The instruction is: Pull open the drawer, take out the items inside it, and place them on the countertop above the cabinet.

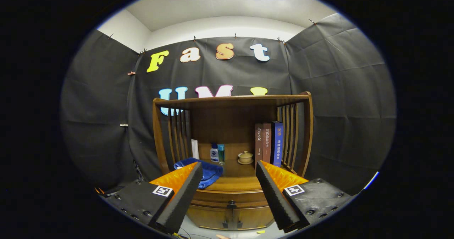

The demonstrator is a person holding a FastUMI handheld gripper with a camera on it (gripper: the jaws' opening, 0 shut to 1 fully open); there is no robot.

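Note:
A wooden cabinet (232, 118) with a roofed shelf stands ahead of me. Its drawer (230, 199) sits closed under the countertop (236, 183), a small dark knob (231, 204) at the drawer's middle. My gripper (228, 168) hangs open in front of the cabinet, some way off, fingers spread wide to either side of the drawer front. Nothing lies between them. The drawer's contents are hidden.
On the countertop lie a blue cloth (205, 171) at the left, two small bottles (217, 153), a lidded tea cup (245, 157) and three upright books (268, 143) at the right. Two cupboard doors (232, 217) sit below the drawer. Slatted sides flank the shelf.

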